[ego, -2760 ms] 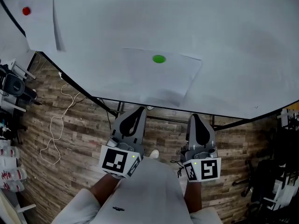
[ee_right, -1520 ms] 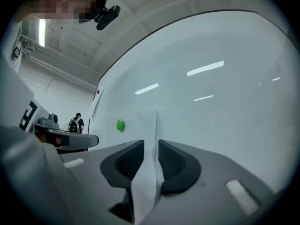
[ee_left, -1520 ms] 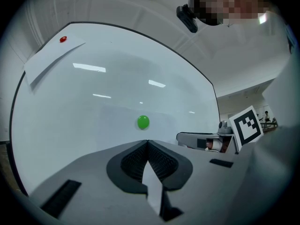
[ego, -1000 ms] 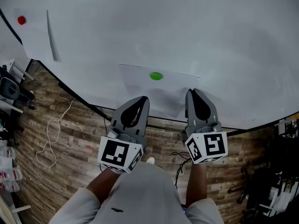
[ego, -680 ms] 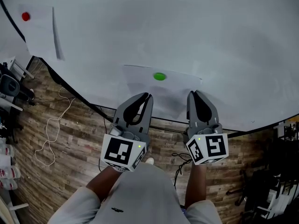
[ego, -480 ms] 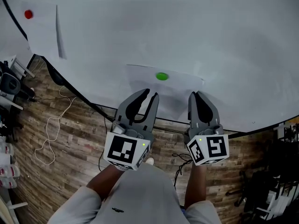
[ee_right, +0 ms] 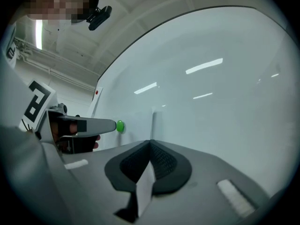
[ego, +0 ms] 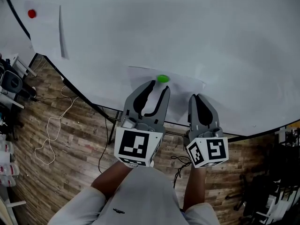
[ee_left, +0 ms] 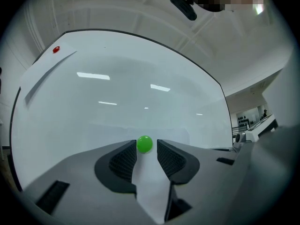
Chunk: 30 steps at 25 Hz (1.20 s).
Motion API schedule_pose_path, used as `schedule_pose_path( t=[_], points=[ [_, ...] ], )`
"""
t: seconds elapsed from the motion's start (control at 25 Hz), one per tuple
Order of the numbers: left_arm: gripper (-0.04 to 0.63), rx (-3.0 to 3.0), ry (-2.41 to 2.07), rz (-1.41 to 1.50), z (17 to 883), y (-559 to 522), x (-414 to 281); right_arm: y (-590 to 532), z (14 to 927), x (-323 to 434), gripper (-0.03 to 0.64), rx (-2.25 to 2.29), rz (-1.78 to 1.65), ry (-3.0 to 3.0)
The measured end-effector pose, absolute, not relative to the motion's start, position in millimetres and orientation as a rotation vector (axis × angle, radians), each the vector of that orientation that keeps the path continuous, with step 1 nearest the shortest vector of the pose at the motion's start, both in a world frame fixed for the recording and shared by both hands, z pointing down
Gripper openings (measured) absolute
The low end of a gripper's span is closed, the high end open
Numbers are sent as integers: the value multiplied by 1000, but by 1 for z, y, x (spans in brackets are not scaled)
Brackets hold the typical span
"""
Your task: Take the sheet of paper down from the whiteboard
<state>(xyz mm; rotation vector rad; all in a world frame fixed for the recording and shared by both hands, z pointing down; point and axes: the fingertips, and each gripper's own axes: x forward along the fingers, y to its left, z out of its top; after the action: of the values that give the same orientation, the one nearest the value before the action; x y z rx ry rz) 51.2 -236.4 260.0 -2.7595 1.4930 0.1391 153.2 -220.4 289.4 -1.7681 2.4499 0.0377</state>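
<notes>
Whiteboard (ego: 197,27) stands upright ahead of the person, its lower edge above a wood-plank floor (ego: 65,139).

Sheet of paper (ego: 183,90) lies flat against the lower part of the board. It is pinned near its top edge by a green magnet (ego: 162,78) and has not been taken down.

Left gripper (ego: 158,86) is held level with its tips at the board.
- Its jaws have just been opening and stand apart.
- The green magnet sits between the two tips.
- The left gripper view shows a thin gap on each side of the magnet, so the pads do not squeeze it.
- White paper fills the slot nearer the camera, behind the magnet.

Right gripper (ego: 196,99) is just to the right of the left one and a little lower on the sheet.
- Its jaws are closed on the sheet of paper at the sheet's right-hand edge.
- The right gripper view shows a strip of the paper running between the ribbed pads and pinched there.
- In that view the sheet's edge rises straight up the board from the jaws.
- The left gripper's tip meets the green magnet off to the left.

Far left on the board, a second sheet (ego: 47,32) hangs under a red magnet (ego: 31,13), with its right side lifting off the surface. A pale cable (ego: 54,135) loops across the floor below it.
</notes>
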Motion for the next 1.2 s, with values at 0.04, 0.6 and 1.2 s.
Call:
schedule_pose_path(
  t=[0.04,0.6,1.2],
  points=[
    [133,-2754,1505,154,259,-238,52,-221,290,153,11,-1765,36,2450],
    [148,-2632,1658,193,254,-254,56,-220,289,155,11,-1725,51,2484],
    [127,-2546,1767,207,256,-256,56,-214,289,158,11,-1701,38,2485]
  ],
)
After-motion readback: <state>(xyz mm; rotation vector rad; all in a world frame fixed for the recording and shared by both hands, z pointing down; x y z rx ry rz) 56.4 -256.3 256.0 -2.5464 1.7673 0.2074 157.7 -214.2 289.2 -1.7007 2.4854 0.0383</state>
